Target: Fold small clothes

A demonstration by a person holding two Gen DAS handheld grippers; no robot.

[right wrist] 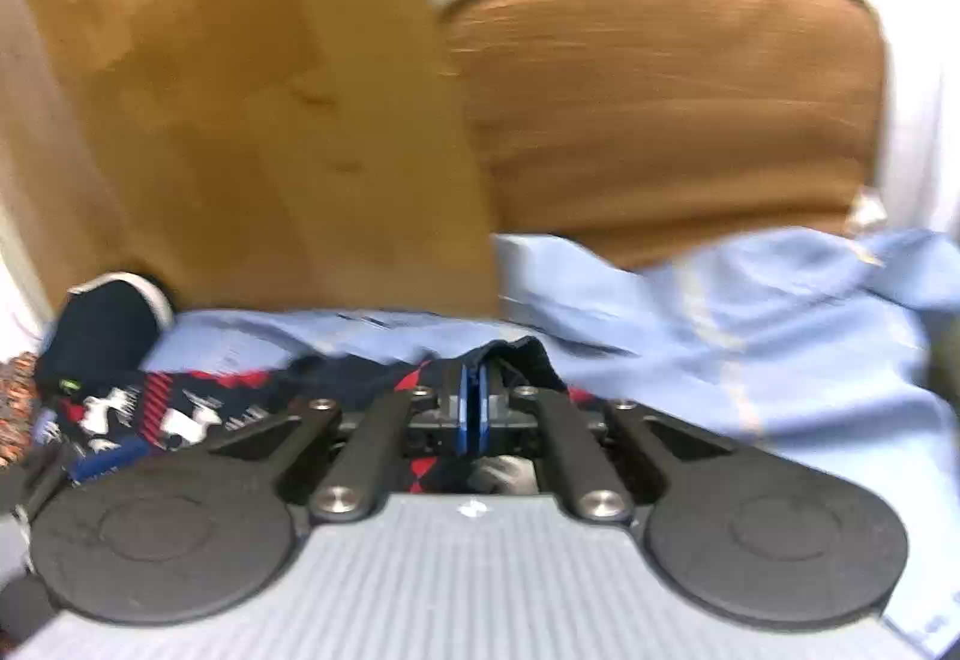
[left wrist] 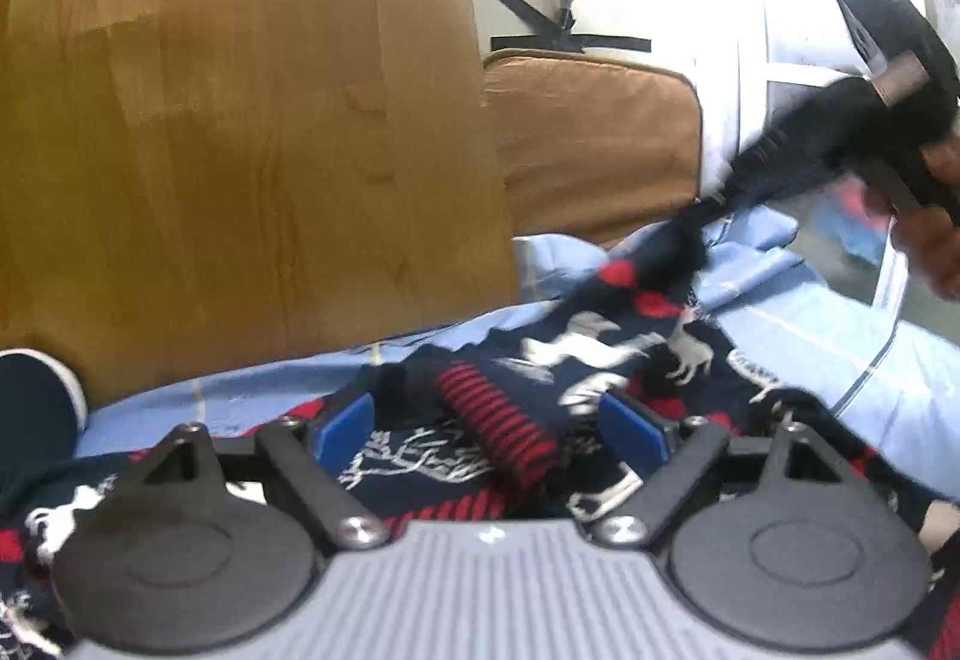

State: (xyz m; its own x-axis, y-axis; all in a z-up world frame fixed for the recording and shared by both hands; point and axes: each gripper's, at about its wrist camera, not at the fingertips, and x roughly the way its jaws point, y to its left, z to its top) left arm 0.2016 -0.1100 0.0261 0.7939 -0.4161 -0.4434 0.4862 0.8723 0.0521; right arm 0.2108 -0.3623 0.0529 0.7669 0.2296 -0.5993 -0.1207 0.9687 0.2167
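Here, the pale blue bed sheet (left wrist: 798,324) carries the navy knit garment with red and white animal pattern (left wrist: 600,354), spread and rumpled, not yet folded. The right gripper (right wrist: 473,408) pinches one edge, lifted; the left gripper (left wrist: 489,420) hovers wide apart over a red-striped cuff (left wrist: 498,426).

The garment (left wrist: 576,360) is dark navy knit, printed with white reindeer, red diamonds and bands of red stripes. It lies rumpled and spread across a light blue sheet (left wrist: 798,324). One corner is drawn up into a taut peak, pinched in the right claw (right wrist: 472,402); a striped cuff (left wrist: 498,426) lies rolled near the middle.
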